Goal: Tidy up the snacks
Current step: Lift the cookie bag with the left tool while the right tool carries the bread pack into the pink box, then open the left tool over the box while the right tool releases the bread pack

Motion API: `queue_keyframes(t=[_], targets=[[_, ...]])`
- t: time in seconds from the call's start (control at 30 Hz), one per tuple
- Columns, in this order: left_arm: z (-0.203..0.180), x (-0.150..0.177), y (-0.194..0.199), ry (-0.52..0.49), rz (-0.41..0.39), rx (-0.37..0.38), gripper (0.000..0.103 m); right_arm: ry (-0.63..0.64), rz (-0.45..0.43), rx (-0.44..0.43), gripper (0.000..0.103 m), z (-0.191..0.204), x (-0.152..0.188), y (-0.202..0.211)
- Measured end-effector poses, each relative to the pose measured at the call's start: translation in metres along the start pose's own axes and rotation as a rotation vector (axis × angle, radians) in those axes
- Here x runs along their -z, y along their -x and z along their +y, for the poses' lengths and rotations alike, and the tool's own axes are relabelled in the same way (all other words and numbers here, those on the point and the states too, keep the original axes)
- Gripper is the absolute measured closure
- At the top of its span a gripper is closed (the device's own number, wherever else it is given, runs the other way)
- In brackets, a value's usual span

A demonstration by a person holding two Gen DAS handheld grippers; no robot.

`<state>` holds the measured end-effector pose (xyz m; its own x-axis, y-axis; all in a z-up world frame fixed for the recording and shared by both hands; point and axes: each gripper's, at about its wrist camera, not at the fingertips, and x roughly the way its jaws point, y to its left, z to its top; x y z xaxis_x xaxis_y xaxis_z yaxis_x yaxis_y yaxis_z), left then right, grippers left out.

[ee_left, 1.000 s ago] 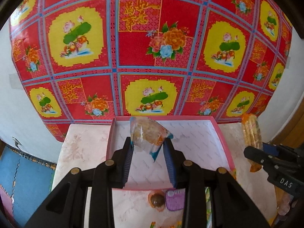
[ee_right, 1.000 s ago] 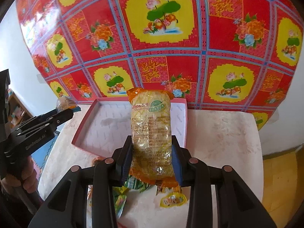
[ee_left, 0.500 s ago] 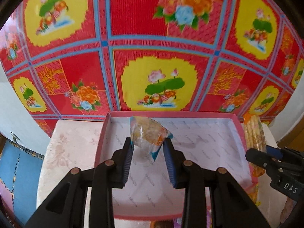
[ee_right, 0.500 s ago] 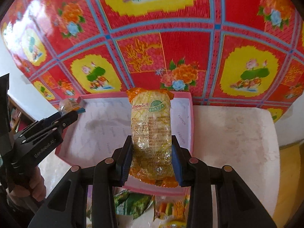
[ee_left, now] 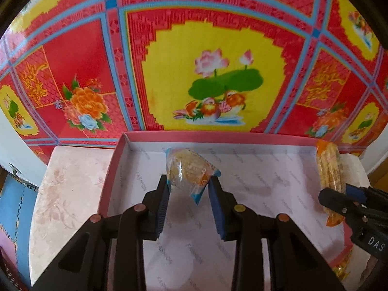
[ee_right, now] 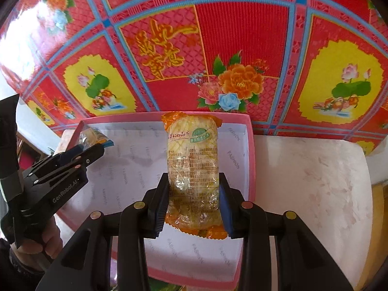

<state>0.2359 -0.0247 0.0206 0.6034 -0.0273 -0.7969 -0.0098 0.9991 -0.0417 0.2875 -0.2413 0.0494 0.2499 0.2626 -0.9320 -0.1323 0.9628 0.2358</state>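
Note:
My left gripper (ee_left: 190, 185) is shut on a small clear snack packet with blue corners (ee_left: 188, 171) and holds it over the left part of the pink box (ee_left: 114, 169). My right gripper (ee_right: 193, 191) is shut on a long orange-ended yellow snack pack (ee_right: 192, 165) and holds it over the box's right side (ee_right: 251, 160). The box has a white printed floor and looks empty under both packs. Each gripper shows in the other's view: the right gripper (ee_left: 339, 198) with its pack (ee_left: 331, 169), the left gripper (ee_right: 92, 149) with its packet (ee_right: 93, 137).
The box stands on a pale marbled table (ee_right: 315, 181) against a red, yellow and blue floral cloth (ee_left: 218, 60). A few loose snack wrappers (ee_left: 344, 269) lie at the box's near edge. The table's left edge (ee_left: 36, 194) drops to a blue floor.
Both grippers have moved forward over the box with their packs still held. The loose snacks in front of the box have nearly dropped out of view.

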Motion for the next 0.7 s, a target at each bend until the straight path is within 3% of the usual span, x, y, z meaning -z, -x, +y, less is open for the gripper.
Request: queue_keyframes(t=[0.5,0.7], targets=[[-0.001,-0.002,-0.017,0.019,0.018,0.002,0.066,0.004,0.004,0.009,0.065,0.007,-0.002,-0.028],[-0.008,-0.001,-0.02,-0.023,0.03,-0.025,0.061,-0.011,0.003,-0.008,0.062,0.005,0.002,-0.027]])
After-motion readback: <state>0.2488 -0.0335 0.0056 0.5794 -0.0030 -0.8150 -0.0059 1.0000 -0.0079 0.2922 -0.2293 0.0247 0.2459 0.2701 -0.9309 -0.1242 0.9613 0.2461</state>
